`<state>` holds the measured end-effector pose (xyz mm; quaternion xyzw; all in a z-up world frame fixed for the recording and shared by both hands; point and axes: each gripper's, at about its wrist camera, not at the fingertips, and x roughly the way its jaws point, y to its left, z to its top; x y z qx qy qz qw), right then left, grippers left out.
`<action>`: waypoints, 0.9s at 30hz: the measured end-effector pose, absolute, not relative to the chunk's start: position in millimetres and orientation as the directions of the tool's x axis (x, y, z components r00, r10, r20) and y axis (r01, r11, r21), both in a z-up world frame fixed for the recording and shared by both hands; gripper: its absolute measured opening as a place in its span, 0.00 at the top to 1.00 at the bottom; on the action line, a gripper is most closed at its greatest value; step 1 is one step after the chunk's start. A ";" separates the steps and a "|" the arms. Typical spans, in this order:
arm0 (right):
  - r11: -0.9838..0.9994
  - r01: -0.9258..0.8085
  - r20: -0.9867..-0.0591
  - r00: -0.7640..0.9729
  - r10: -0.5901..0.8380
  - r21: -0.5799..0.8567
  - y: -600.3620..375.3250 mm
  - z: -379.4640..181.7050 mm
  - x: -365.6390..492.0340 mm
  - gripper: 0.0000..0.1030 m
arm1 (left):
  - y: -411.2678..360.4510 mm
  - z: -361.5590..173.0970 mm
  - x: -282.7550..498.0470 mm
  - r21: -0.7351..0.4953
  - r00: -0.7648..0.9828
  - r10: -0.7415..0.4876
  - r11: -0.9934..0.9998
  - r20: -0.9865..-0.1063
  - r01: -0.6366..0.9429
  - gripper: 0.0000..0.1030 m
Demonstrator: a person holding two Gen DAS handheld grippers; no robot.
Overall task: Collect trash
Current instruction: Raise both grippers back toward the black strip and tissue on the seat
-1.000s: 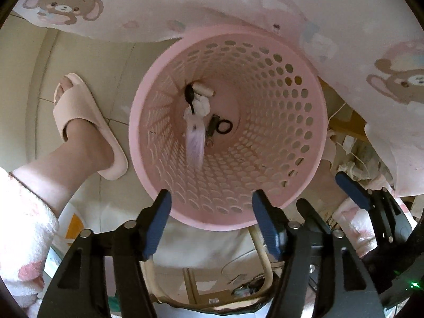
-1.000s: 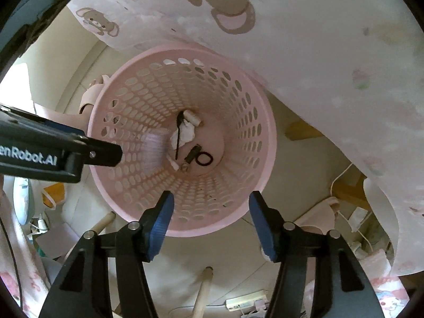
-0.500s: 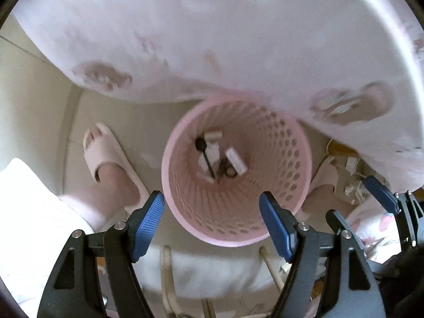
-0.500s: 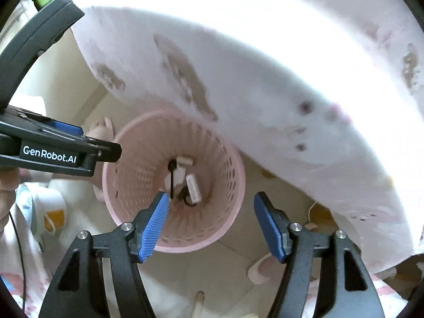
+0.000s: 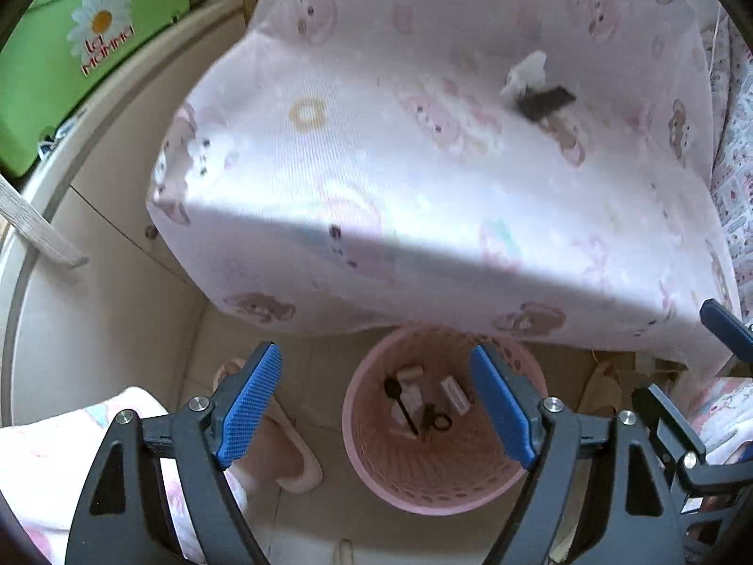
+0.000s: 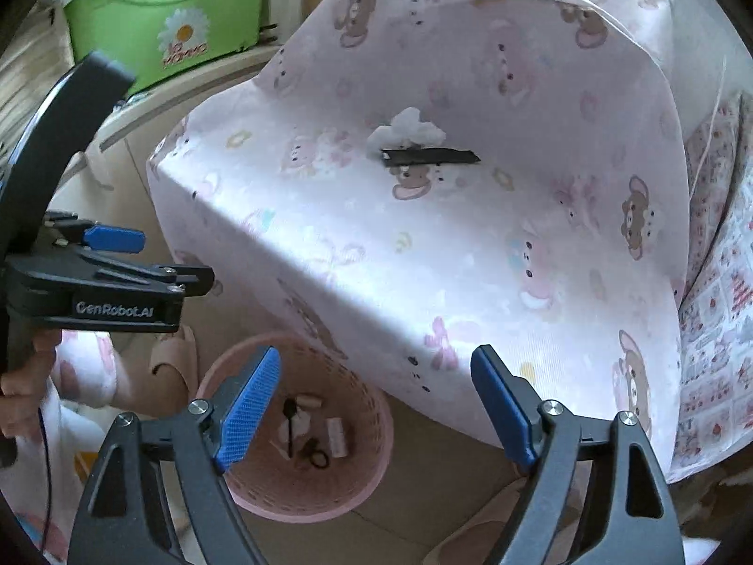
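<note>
Two grippers are up in the air, and both have just been opening their jaws. The left gripper (image 5: 376,405) has its blue jaws wide apart with nothing between them. The right gripper (image 6: 376,405) is the same, jaws apart and holding nothing.

Down below on the floor stands one round pink plastic basket with holes (image 5: 376,485) (image 6: 362,480). It stands upright with its mouth facing up. Inside it lie some small bits of trash: one black spoon (image 5: 400,402) (image 6: 289,426), a few white scraps, and one small black ring-shaped thing (image 5: 440,421). The spoon's long side runs across the basket bottom.

Just beside the basket is a person's foot in one pale pink slipper (image 5: 287,447).

Higher up is a surface under a pink cloth with little bears (image 5: 423,179) (image 6: 423,245). On it lie two more bits of trash, touching: one white crumpled tissue (image 5: 524,73) (image 6: 407,127) and one flat black strip (image 5: 546,101) (image 6: 430,157). In the right view the strip's long side runs left to right.

Farthest back sits one green plastic box with a daisy picture (image 5: 94,47) (image 6: 164,14).
</note>
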<state>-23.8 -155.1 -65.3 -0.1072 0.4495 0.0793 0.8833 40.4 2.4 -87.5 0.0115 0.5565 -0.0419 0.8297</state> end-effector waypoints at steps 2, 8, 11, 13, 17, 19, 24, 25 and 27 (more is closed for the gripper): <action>0.969 -0.223 -0.809 0.586 0.044 -0.109 -157.9 -64.8 -21.6 0.18 | 3.8 -83.8 41.2 -0.032 0.395 -0.063 0.996 -0.916 0.084 0.21; 0.975 -0.181 -0.778 0.628 0.013 -0.131 -165.8 -59.7 -17.8 0.18 | 0.3 -74.5 38.1 -0.021 0.442 -0.059 0.996 -0.895 0.091 0.20; 0.978 -0.163 -0.768 0.640 0.002 -0.132 -170.4 -55.6 -14.2 0.18 | 0.2 -68.0 37.0 -0.004 0.475 -0.049 0.995 -0.879 0.096 0.16; 0.981 -0.146 -0.762 0.648 -0.001 -0.126 -174.4 -52.6 -11.0 0.18 | -1.4 -63.6 38.0 -0.007 0.489 -0.053 0.995 -0.871 0.096 0.16; 0.986 -0.109 -0.746 0.666 -0.021 -0.124 -183.0 -47.2 -3.5 0.18 | -7.8 -57.3 45.5 0.002 0.498 -0.054 0.994 -0.865 0.112 0.15; 0.988 -0.088 -0.739 0.673 -0.034 -0.126 -187.8 -45.3 0.8 0.18 | -12.5 -52.0 49.5 0.011 0.503 -0.050 0.993 -0.863 0.118 0.15; 0.989 -0.046 -0.725 0.685 -0.072 -0.141 -199.0 -40.7 12.4 0.18 | -22.1 -34.9 57.0 0.054 0.534 -0.037 0.987 -0.845 0.154 0.14; 0.990 -0.035 -0.721 0.689 -0.077 -0.140 -202.0 -39.0 14.9 0.18 | -24.6 -32.3 58.7 0.062 0.537 -0.035 0.985 -0.843 0.160 0.14; 0.991 -0.018 -0.716 0.693 -0.082 -0.132 -207.9 -36.4 17.4 0.18 | -27.4 -24.9 64.2 0.061 0.543 -0.041 0.984 -0.839 0.168 0.14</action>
